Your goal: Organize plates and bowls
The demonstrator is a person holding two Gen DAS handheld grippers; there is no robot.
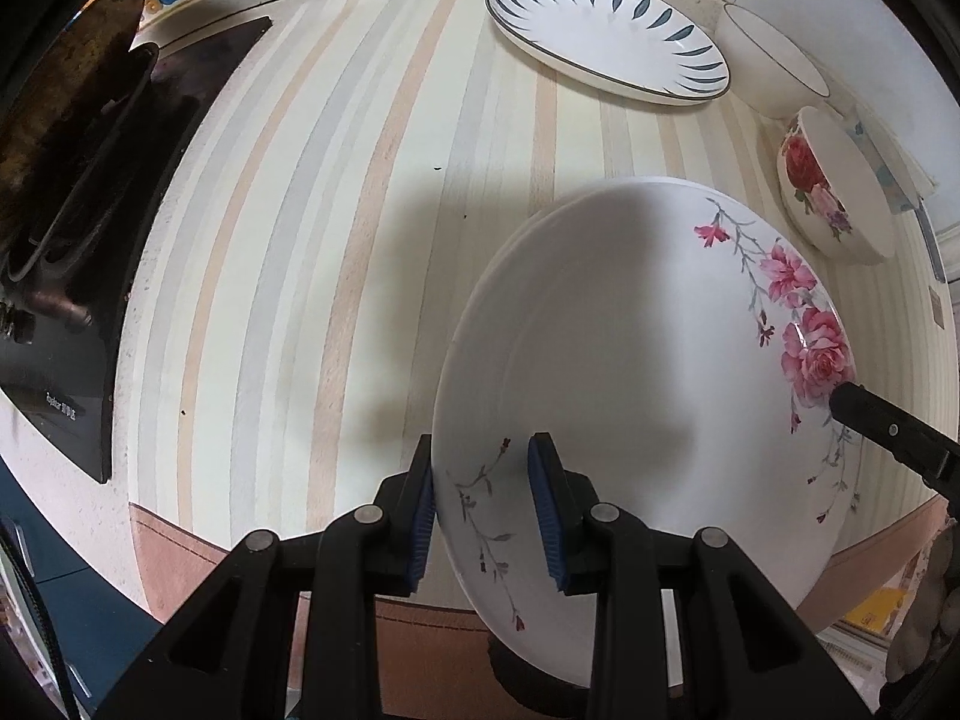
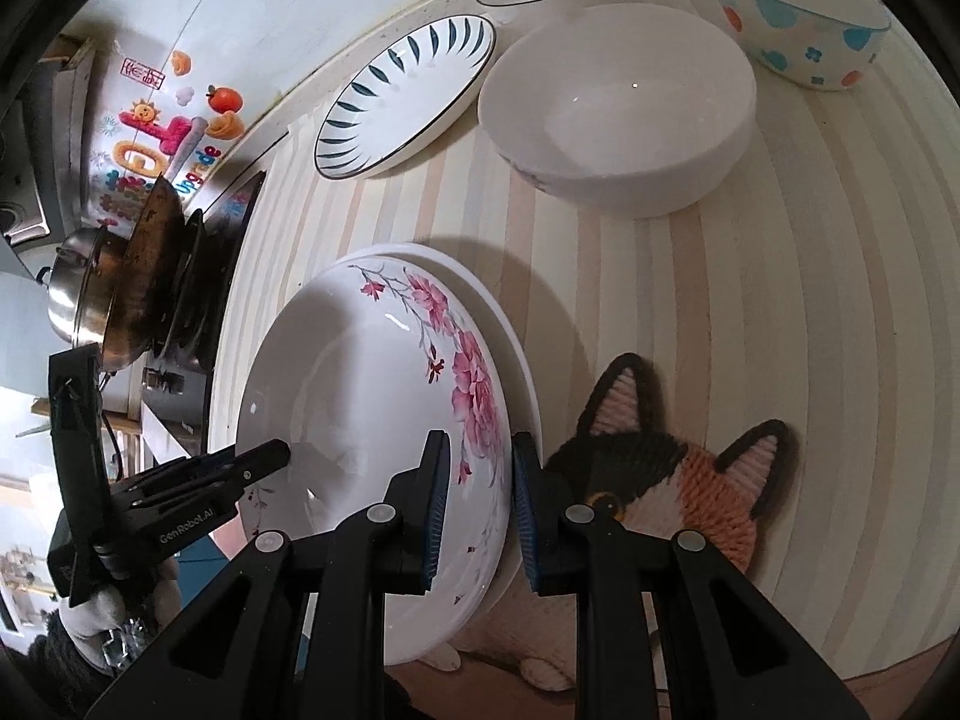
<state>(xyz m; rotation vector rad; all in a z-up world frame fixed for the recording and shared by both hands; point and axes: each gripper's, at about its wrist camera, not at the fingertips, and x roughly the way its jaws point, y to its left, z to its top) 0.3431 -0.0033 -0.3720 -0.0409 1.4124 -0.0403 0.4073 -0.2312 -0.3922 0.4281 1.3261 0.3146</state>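
A white plate with pink roses (image 1: 630, 360) lies stacked on a plain white plate, whose rim (image 2: 522, 360) shows beyond it. My left gripper (image 1: 483, 510) has its jaws around the near rim of the rose plate, one pad on each side. My right gripper (image 2: 480, 510) has its jaws around the opposite rim (image 2: 474, 396) in the same way. Each gripper shows in the other's view: the right gripper (image 1: 888, 426) and the left gripper (image 2: 240, 468). A leaf-pattern plate (image 1: 606, 36) lies at the back.
A rose bowl (image 1: 834, 192) and a white bowl (image 1: 774, 66) stand right of the plates. A large white bowl (image 2: 618, 108), a dotted bowl (image 2: 798, 24) and a knitted cat mat (image 2: 672, 480) lie on the striped cloth. A stove with a wok (image 1: 66, 138) is at the left.
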